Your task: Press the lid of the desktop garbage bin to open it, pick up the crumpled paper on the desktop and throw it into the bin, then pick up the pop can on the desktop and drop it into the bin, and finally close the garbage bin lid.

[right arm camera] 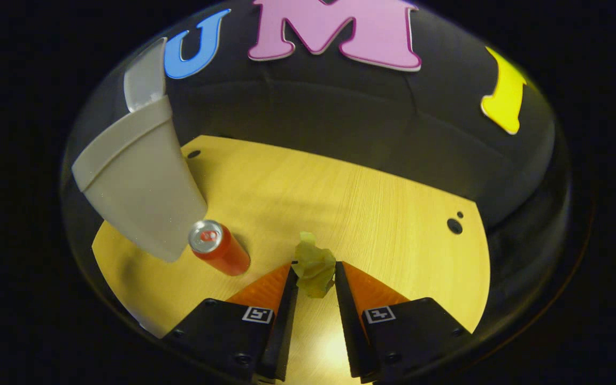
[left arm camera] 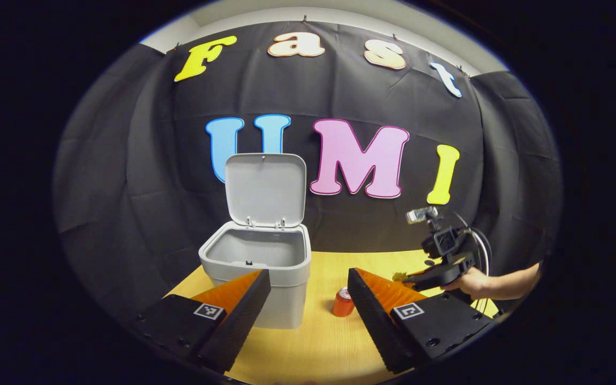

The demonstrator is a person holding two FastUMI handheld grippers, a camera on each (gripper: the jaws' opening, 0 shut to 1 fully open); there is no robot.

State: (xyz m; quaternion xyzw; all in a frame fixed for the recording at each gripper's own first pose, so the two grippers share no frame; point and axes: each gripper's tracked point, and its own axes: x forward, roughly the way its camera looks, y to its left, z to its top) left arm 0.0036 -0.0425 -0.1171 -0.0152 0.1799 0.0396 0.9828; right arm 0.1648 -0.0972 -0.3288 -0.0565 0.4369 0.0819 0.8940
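Garbage bin (left arm camera: 257,262) stands on the counter (right arm camera: 372,214) with its lid (left arm camera: 265,190) raised upright at the far edge. Right gripper (right arm camera: 313,280) has its jaws closed against both sides of the crumpled paper (right arm camera: 314,270), which rests on the counter right of the pop can (right arm camera: 220,248). Left gripper (left arm camera: 308,291) hangs with jaws apart, holding nothing.

Risk: the wad is soft and irregular with no clear long axis; it may slip out in transit. The can stands upright, axis vertical, top up, near the bin; a low carry could topple it.
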